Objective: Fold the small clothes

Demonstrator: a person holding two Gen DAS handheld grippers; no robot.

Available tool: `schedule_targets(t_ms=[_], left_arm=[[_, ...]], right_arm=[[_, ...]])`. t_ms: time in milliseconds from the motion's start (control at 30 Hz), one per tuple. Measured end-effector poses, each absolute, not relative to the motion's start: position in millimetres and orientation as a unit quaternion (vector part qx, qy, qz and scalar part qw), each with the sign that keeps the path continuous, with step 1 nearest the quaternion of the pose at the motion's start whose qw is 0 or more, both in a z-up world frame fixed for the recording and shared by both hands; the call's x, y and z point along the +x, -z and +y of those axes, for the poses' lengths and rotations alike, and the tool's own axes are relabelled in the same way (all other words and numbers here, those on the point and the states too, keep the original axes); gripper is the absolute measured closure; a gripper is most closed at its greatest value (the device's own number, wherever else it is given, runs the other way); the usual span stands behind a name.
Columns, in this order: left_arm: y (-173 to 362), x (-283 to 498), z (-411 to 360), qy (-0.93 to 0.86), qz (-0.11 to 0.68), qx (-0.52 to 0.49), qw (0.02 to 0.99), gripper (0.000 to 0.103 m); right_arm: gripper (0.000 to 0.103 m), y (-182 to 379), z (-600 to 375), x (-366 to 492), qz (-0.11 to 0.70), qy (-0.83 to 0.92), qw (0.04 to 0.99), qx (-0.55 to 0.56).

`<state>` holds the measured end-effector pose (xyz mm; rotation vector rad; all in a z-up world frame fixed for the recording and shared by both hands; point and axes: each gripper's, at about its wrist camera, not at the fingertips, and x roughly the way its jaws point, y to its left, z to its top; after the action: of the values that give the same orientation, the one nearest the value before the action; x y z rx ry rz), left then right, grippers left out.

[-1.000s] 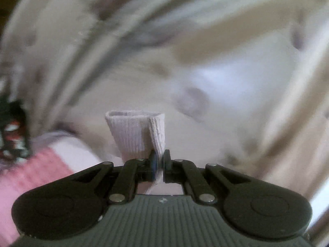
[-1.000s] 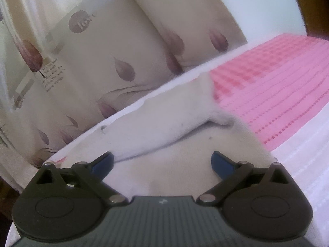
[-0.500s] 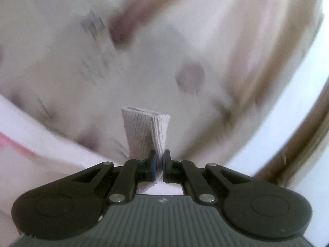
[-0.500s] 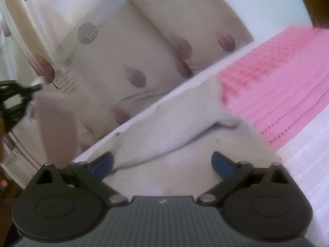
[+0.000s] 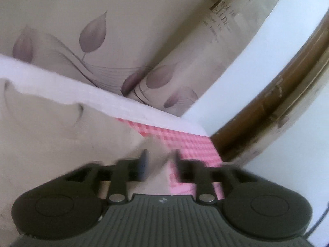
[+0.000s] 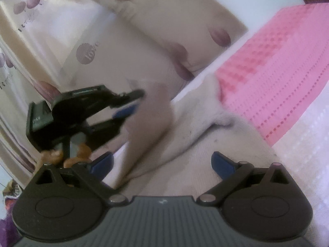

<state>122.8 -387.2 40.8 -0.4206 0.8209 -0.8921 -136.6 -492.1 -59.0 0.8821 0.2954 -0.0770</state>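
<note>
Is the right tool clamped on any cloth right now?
No. The right tool stands wide open above the white sock, its blue pads apart and touching no fabric.

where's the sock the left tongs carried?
Right wrist view, left of centre: the sock is a blurred shape just off the open left tongs, above the white garment on the pink-checked cover.

Two grippers (image 6: 162, 162) (image 6: 131, 103), two pale socks (image 6: 216, 135) (image 6: 150, 111), one pink cloth (image 6: 277, 72), one leaf-print curtain (image 5: 123, 30).

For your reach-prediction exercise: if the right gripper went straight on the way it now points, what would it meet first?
Most likely the pale garment lying just ahead of the open right gripper; depth is unclear.
</note>
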Motion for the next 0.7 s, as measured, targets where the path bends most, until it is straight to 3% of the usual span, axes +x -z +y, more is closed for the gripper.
schedule_targets(t_ms=[33, 67, 133, 233, 367, 500, 600, 700], left_arm=[[-42.0, 113.3, -379.5, 0.417, 0.372, -0.205, 0.803, 0.029], [-44.4, 108.6, -368.6, 0.413, 0.358, -0.215, 0.81, 0.015], [-46.9, 90.9, -337.9, 0.394, 0.334, -0.237, 0.823, 0.001], [-47.8, 67.4, -284.6, 0.364, 0.31, -0.255, 0.84, 0.001], [-25.6, 43.6, -222.6, 0.299, 0.285, -0.196, 0.889, 0.002], [7.0, 40.8, -176.3, 0.257, 0.293, -0.182, 0.903, 0.006], [20.2, 40.0, -148.6, 0.233, 0.294, -0.254, 0.891, 0.006], [22.0, 42.6, -145.3, 0.206, 0.266, -0.264, 0.904, 0.002]], right_arm=[[0.001, 59.6, -492.9, -137.0, 0.141, 0.035, 0.892, 0.428], [0.001, 60.0, -492.7, -138.0, 0.14, 0.034, 0.892, 0.429], [0.001, 59.9, -492.7, -138.4, 0.14, 0.034, 0.892, 0.428], [0.001, 56.9, -492.9, -140.8, 0.135, 0.027, 0.896, 0.423], [0.002, 44.8, -496.9, -134.5, 0.143, 0.02, 0.905, 0.4], [0.02, 17.1, -507.1, -104.4, 0.171, 0.029, 0.937, 0.303], [0.035, 9.7, -518.5, -70.6, 0.198, 0.048, 0.949, 0.241], [0.036, 19.8, -531.0, -35.5, 0.244, 0.051, 0.943, 0.222]])
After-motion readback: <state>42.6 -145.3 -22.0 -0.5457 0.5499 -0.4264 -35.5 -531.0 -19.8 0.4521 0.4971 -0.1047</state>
